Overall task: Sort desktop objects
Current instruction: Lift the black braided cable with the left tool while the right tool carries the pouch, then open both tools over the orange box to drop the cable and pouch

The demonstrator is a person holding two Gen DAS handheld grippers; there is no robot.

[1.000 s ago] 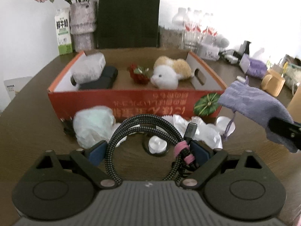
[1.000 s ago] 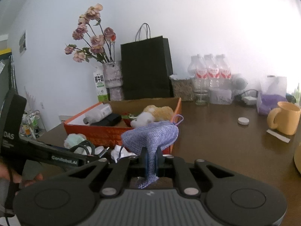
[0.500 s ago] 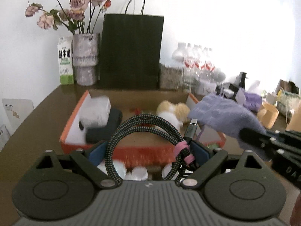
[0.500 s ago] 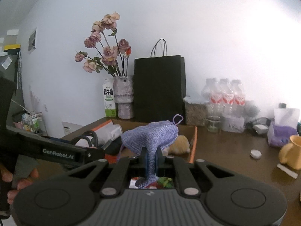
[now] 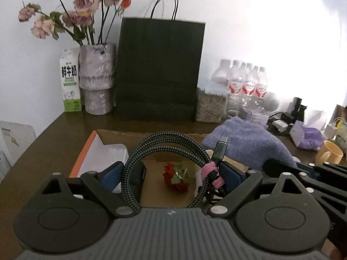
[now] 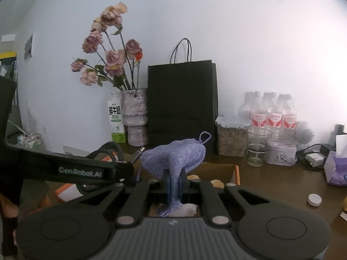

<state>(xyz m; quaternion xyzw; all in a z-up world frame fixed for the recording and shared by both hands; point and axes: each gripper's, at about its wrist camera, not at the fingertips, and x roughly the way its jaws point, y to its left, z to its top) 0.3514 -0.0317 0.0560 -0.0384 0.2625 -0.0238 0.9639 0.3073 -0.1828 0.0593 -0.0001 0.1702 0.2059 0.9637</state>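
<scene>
The left gripper (image 5: 173,171) is closed on the coiled cable (image 5: 167,151), and the right gripper (image 6: 174,184) is pinched tight on the purple cloth (image 6: 173,158). Both items hang above the cardboard box (image 5: 83,158), probably so each can drop in beside the strawberry (image 5: 176,177).

Braided fabric cable (image 5: 167,143), knitted purple cloth (image 6: 175,158) (coarse weave), matt black paper bag (image 5: 160,69).
</scene>
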